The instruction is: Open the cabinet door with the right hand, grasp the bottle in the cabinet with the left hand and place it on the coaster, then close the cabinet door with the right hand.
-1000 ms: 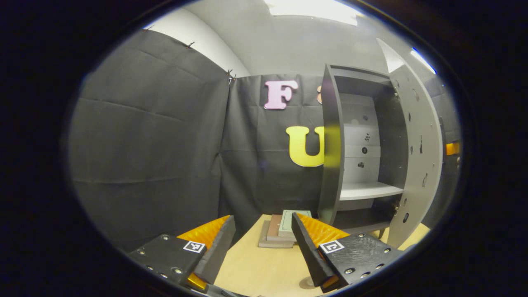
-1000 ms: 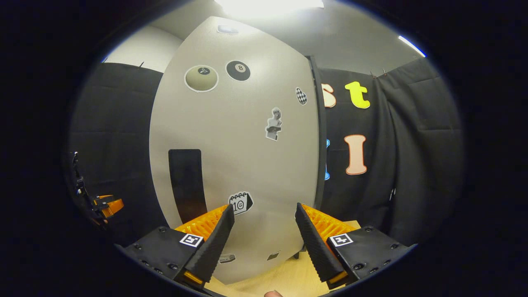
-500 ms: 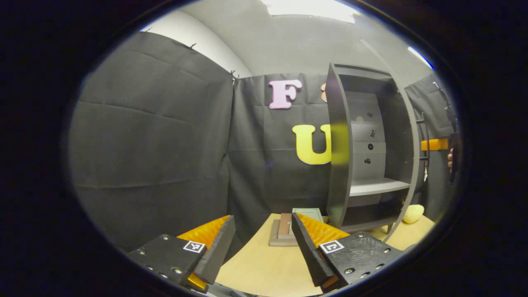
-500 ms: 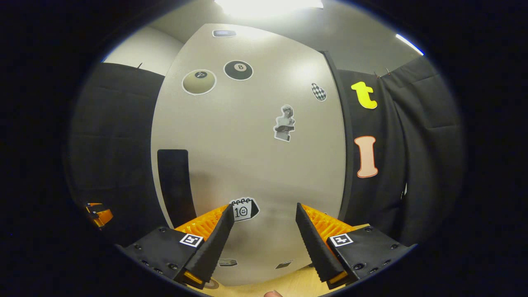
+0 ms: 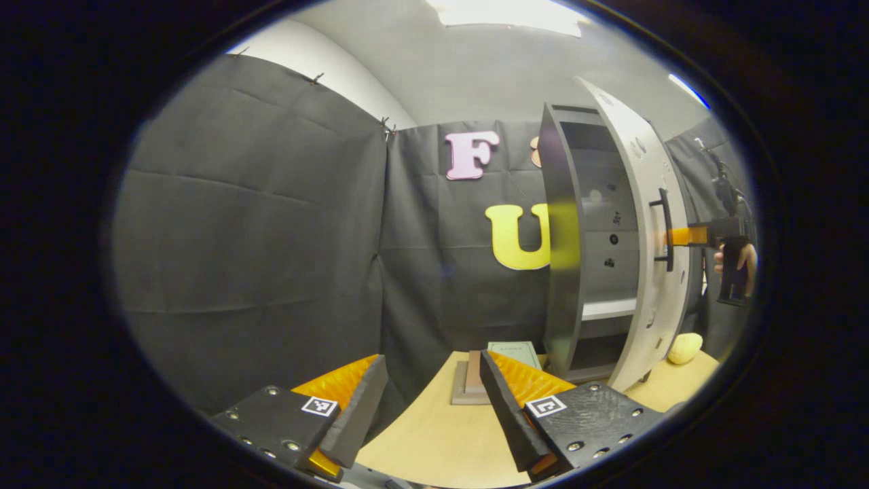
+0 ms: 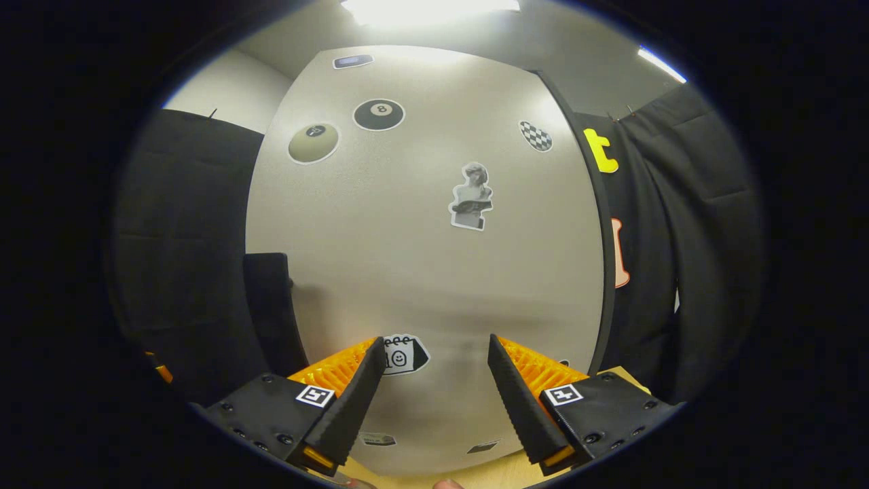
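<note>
Swinging further toward shut since a second ago, the door now covers most of the cabinet, where earlier it stood wide and the whole inside showed. In the left gripper view a narrow strip of the interior remains in sight between the dark side wall and the door's edge.

One cabinet stands on the table. In the strip I count one pale shelf; nothing stands on the part of it that shows, nor on the dark floor below it. The bottle and coaster cannot be made out in either view.

One dark handle sits on the door's outer face. The right gripper, held by a hand, reaches in at handle height; whether it touches the door I cannot tell.

One stack of books lies on the table just left of the cabinet, three or so, the top one greenish. One pale yellow rounded object rests on the table beyond the door's foot.

In the right gripper view the door's pale face carries about eight stickers, among them two billiard balls.

The left gripper hangs over the table's near edge, fingers spread wide, nothing between them. The right gripper's own view shows its fingers likewise wide apart and empty, pointed at the door.
</note>
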